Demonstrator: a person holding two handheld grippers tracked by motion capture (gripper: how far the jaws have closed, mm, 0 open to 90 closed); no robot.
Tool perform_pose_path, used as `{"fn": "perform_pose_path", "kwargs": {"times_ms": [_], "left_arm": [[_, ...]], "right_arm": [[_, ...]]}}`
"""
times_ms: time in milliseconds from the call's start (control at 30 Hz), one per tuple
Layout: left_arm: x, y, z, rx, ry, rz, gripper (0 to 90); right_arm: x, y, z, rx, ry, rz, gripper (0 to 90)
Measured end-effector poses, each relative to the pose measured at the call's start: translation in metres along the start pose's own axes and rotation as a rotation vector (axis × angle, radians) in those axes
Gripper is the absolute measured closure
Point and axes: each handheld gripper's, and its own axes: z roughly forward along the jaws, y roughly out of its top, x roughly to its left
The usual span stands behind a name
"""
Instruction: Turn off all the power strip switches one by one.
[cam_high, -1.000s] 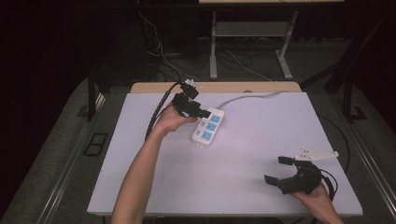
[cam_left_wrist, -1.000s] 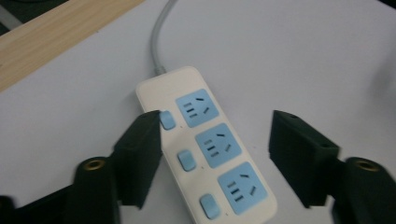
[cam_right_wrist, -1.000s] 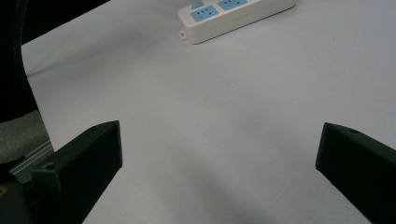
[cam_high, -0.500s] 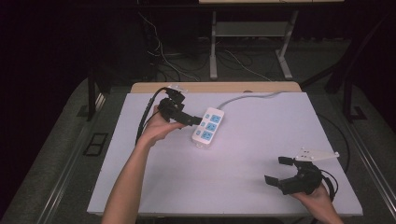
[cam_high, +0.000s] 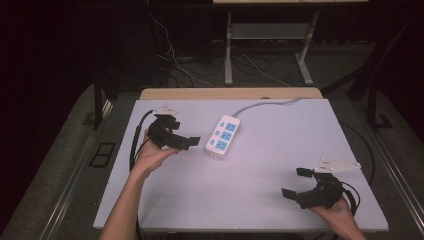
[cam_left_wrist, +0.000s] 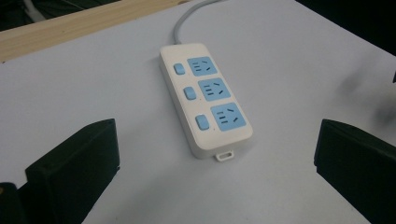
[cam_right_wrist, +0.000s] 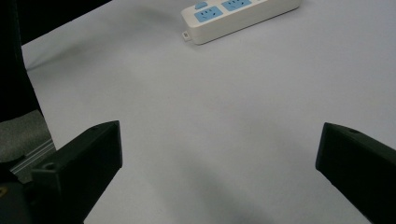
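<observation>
While both tools gape empty, the left tool (cam_high: 192, 141) faces an unlabelled white power strip (cam_high: 223, 135); the right tool (cam_high: 295, 183) sits apart.

A pale lavender table (cam_high: 250, 185) fills the middle of the high view, with a bare wooden strip (cam_high: 230, 93) along its far edge; upper centre lies a white power strip (cam_high: 223, 135) with blue sockets, its grey cord (cam_high: 265, 104) trailing to the upper right
</observation>
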Motion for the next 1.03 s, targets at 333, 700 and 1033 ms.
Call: {"fn": "perform_pose_path", "kwargs": {"times_ms": [333, 700, 1033], "left_arm": [[-0.024, -0.038, -0.019, -0.077, 0.011, 0.001, 0.0], [-0.055, -0.074, -0.025, -0.150, 0.005, 0.032, 0.0], [-0.063, -0.103, -0.024, -0.161, -0.010, 0.045, 0.0]], "right_arm": [[0.001, 0.001, 0.001, 0.001, -0.006, -0.001, 0.3], [0.003, 0.000, 0.001, -0.007, -0.007, 0.001, 0.3], [0.004, -0.002, 0.001, -0.005, -0.004, -0.001, 0.3]]}}
